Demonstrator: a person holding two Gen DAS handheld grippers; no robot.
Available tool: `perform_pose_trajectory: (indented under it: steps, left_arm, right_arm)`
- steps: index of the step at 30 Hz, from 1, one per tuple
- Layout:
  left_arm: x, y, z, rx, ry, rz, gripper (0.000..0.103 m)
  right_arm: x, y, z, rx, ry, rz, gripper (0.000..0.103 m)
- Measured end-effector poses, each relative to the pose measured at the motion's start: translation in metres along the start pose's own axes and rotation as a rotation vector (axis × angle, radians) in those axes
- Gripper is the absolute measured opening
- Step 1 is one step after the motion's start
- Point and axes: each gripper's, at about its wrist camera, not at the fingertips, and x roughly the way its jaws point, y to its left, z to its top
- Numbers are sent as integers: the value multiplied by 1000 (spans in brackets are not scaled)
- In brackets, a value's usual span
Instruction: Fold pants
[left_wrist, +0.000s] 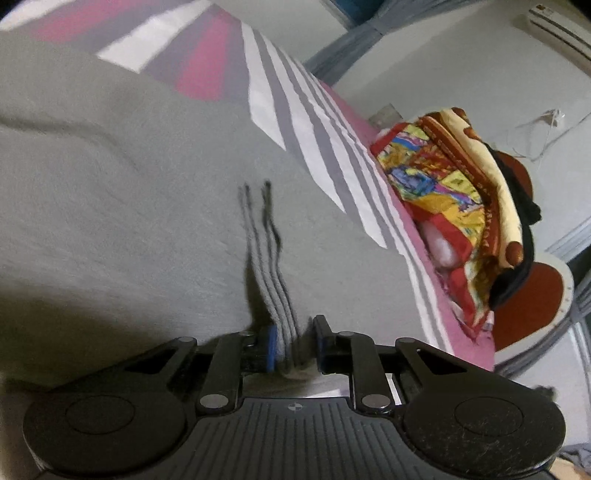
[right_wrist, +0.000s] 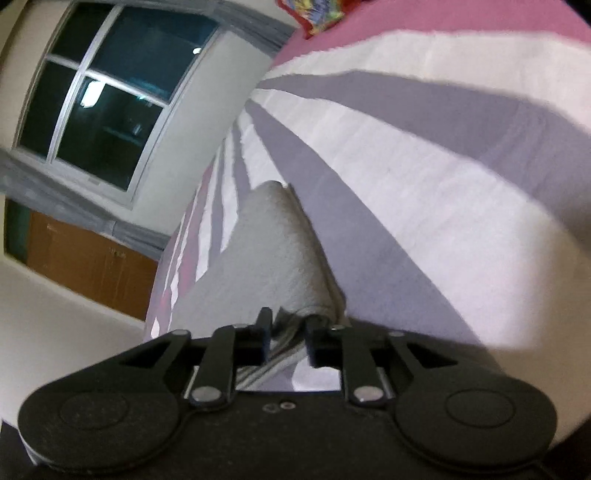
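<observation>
Grey pants (left_wrist: 129, 184) lie spread over a striped bedsheet (left_wrist: 306, 147) and fill most of the left wrist view. Two dark drawstring ends (left_wrist: 266, 206) trail across them. My left gripper (left_wrist: 295, 343) is shut on the ribbed waistband, which is bunched between its blue-padded fingers. In the right wrist view a folded grey corner of the pants (right_wrist: 273, 251) rises from the bedsheet (right_wrist: 424, 184) towards me. My right gripper (right_wrist: 289, 332) is shut on its edge, and layered cloth fills the gap between the fingers.
A pile of colourful blankets (left_wrist: 450, 184) sits at the bed's far right edge, next to a red round item (left_wrist: 532, 306). A dark window (right_wrist: 103, 99) and a wooden cabinet (right_wrist: 85, 266) lie beyond the bed's left edge.
</observation>
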Motion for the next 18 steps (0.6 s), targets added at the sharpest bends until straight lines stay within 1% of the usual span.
perform_pose_trajectory:
  steps: [2, 3, 5, 7, 8, 10, 11, 12, 13, 14, 16, 18]
  left_arm:
    - [-12, -1, 4, 21, -39, 42, 20]
    - [-16, -4, 8, 30, -62, 48, 20]
    - [-16, -10, 17, 44, -81, 32, 20]
    - [-6, -24, 24, 78, -73, 11, 20]
    - [1, -32, 27, 106, -65, 3, 20]
    - [17, -43, 27, 157, -45, 9, 20]
    - [29, -45, 26, 169, -15, 23, 20]
    - [41, -44, 27, 183, 19, 65, 20]
    - [49, -45, 27, 195, 30, 86, 20]
    - [51, -44, 31, 196, 20, 81, 20]
    - [54, -44, 42, 192, 0, 84, 20]
    - [63, -45, 56, 196, 1, 96, 20]
  right_arm:
    - [-13, 13, 3, -117, -28, -2, 23]
    - [-15, 19, 7, -170, -44, -7, 23]
    - [-9, 29, 16, -246, -59, -28, 23]
    - [10, 39, 26, -315, -44, -60, 18]
    - [22, 45, 28, -359, -22, -84, 14]
    - [52, 50, 29, -432, 68, -168, 6]
    - [68, 49, 28, -446, 123, -204, 6]
    - [78, 49, 28, -463, 155, -216, 6]
    - [83, 52, 30, -481, 155, -215, 6]
    - [85, 56, 35, -485, 152, -213, 7]
    - [93, 63, 48, -501, 133, -203, 17]
    - [111, 69, 63, -517, 136, -222, 17]
